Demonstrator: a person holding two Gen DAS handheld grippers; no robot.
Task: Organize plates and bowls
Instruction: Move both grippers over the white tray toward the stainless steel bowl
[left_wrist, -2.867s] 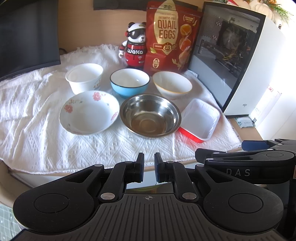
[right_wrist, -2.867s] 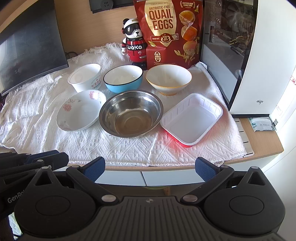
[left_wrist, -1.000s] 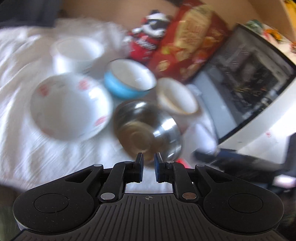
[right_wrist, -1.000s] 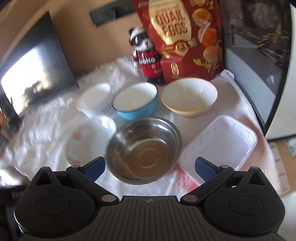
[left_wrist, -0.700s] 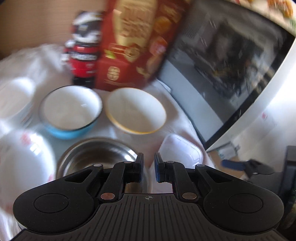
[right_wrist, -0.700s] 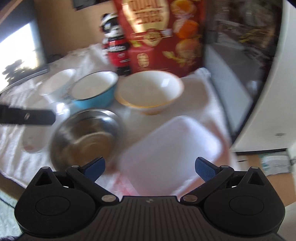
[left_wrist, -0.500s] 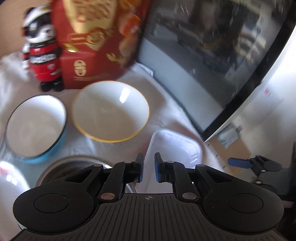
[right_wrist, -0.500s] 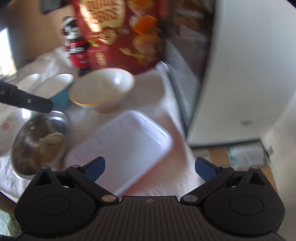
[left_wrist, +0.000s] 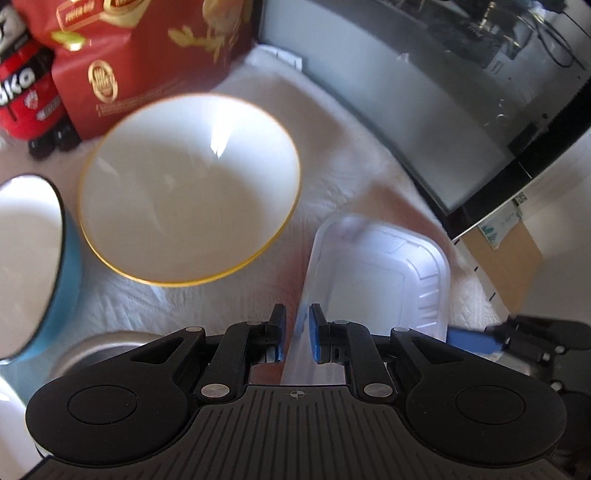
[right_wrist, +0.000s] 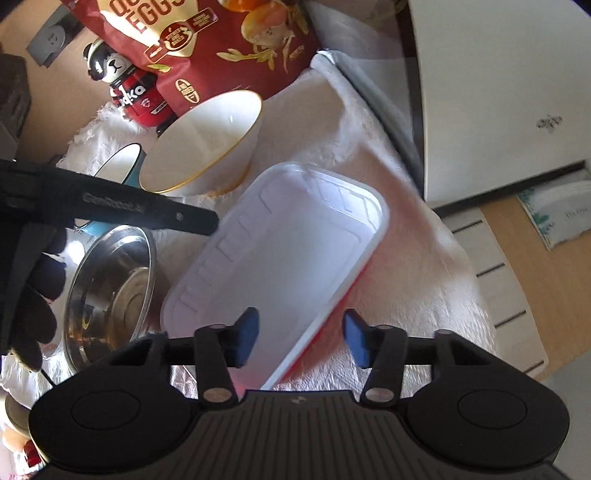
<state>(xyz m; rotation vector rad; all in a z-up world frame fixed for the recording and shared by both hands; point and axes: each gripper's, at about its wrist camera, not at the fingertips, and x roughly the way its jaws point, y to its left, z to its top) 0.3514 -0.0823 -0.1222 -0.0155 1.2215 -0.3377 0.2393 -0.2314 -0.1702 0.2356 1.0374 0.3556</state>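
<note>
While left gripper (left_wrist: 296, 338) pinches white tray (right_wrist: 280, 254) rim, right gripper (right_wrist: 301, 341) closing astride it, gold-rimmed bowl (left_wrist: 188, 192) beside.

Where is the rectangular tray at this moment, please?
In both views the tray lies on the white cloth, right of the steel bowl, below the gold-rimmed bowl.

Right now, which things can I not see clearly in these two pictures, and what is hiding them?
- Blue bowl: right wrist view, mostly behind the left tool; left wrist view, cut by the left edge.
- White tray: left wrist view, its rim blurs inside the tool, so a grip cannot be confirmed.
- Red bag: left wrist view, print blurred and cut by the top edge.
</note>
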